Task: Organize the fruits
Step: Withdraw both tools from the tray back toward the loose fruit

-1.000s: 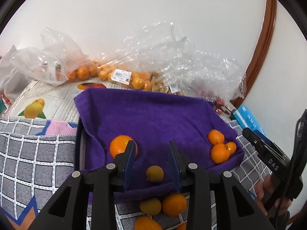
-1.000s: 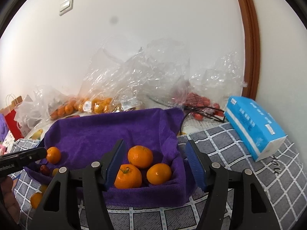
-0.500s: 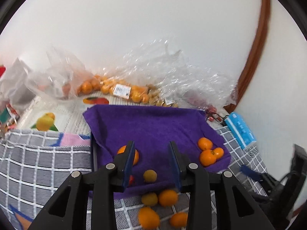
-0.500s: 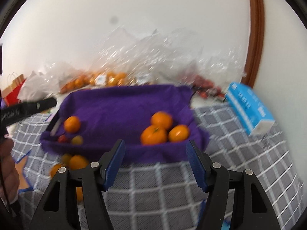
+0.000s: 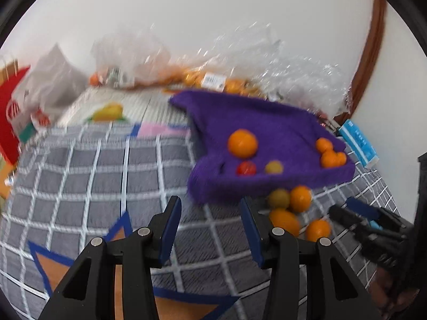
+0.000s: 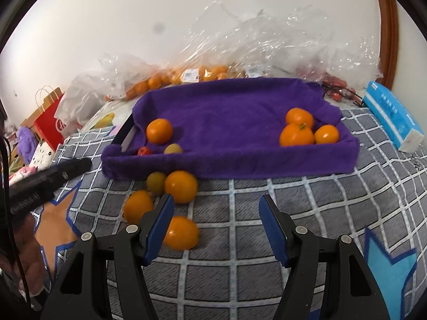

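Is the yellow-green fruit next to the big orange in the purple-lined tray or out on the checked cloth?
Out. The yellow-green fruit lies on the checked cloth, just outside the purple-lined tray, against the big orange.

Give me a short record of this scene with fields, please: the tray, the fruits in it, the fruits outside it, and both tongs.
tray: lined with a purple towel, on a grey checked cloth
left group in tray: one orange, a small red fruit, a small yellow-green fruit
right group in tray: three oranges touching
loose fruits: four on the cloth before the tray, three orange and one yellow-green
left tongs: opening, nothing between them
right tongs: open, empty
behind: plastic bags with fruit, blue box
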`<state>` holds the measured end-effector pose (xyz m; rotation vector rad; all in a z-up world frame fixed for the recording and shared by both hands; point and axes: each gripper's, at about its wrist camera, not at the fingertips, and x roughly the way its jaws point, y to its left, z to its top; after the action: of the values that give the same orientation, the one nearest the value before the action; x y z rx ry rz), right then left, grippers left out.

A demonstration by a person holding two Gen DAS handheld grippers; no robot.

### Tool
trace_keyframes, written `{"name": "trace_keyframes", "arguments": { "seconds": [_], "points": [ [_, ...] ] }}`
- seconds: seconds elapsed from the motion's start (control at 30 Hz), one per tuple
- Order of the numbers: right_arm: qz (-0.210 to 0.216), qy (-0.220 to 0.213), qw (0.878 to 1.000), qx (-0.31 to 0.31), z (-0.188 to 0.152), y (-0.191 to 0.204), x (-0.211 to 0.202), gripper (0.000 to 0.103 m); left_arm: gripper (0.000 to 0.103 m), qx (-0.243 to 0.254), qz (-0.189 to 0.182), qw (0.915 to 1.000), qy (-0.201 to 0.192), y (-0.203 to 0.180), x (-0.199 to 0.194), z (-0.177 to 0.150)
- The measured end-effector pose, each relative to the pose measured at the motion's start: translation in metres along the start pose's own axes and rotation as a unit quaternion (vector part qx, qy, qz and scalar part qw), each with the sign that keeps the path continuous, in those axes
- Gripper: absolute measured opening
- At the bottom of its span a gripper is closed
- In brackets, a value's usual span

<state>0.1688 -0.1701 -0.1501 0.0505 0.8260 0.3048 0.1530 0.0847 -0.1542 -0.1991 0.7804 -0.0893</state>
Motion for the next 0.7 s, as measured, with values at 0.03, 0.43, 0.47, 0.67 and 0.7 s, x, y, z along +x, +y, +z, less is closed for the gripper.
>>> {"name": "trace_keyframes", "arguments": {
  "seconds": [0.03, 0.43, 0.47, 0.67, 0.7],
  "points": [
    [0.004, -0.001, 1.0, 0.003, -0.001, 0.001, -0.001, 0.065, 0.043, -0.005, 0.002, 1.0, 0.006, 0.003, 0.004, -0.003],
    [0.025, 0.014, 1.0, -0.01, -0.011, 0.022, 0.005, 0.063, 0.045, -0.044, 0.027, 0.9983, 0.027, 0.021, 0.013, -0.012],
    [0.022, 0.017, 1.0, -0.014, -0.011, 0.023, 0.007, 0.062, 0.045, -0.041, 0.034, 0.9982, 0.027, 0.021, 0.014, -0.013],
    [0.005, 0.023, 0.999, -0.032, -0.016, 0.03, 0.015, 0.057, 0.045, -0.017, 0.06, 0.9977, 0.025, 0.014, 0.015, -0.015],
    [-0.001, 0.028, 0.999, -0.034, -0.016, 0.031, 0.018, 0.055, 0.045, -0.016, 0.061, 0.9977, 0.025, 0.014, 0.015, -0.015]
  ]
}}
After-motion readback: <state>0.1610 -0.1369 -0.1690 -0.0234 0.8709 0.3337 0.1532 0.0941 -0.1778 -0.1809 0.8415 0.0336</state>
